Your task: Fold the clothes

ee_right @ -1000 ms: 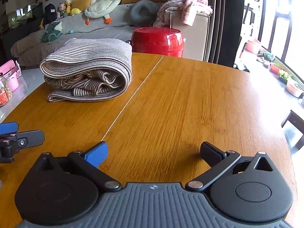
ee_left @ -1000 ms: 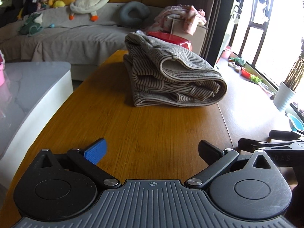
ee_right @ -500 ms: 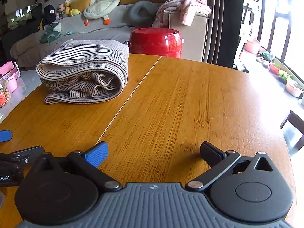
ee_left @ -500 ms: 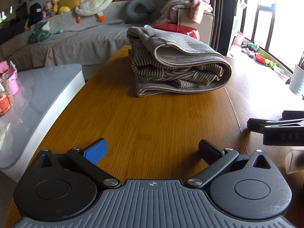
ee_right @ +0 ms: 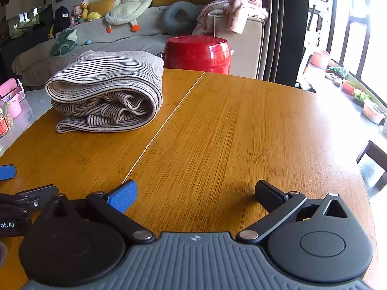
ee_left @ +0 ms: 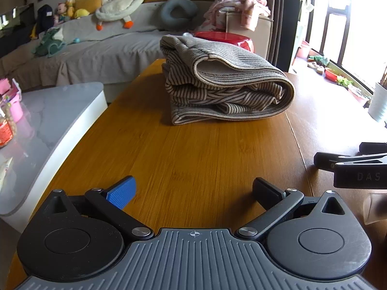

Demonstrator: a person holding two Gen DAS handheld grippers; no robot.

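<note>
Both of my grippers hang empty over the wooden table, and the striped garment lies folded ahead of them.

My left gripper point(ee_left: 193, 192) has its fingers spread wide with nothing between them, low over the table point(ee_left: 193, 159); the right gripper point(ee_right: 196, 193) is spread just as wide, also holding nothing. From the left wrist view I see the folded striped garment point(ee_left: 225, 82) resting on the table well ahead of the fingertips, a thick bundle with its rounded fold toward the right. From the right wrist view it sits left of the table's seam point(ee_right: 169, 118), well apart from my fingers. A red drum point(ee_right: 197, 53) stands past the far edge of the table, and a sofa point(ee_right: 96, 41) with a plush duck point(ee_right: 128, 7) runs along the back wall.
</note>
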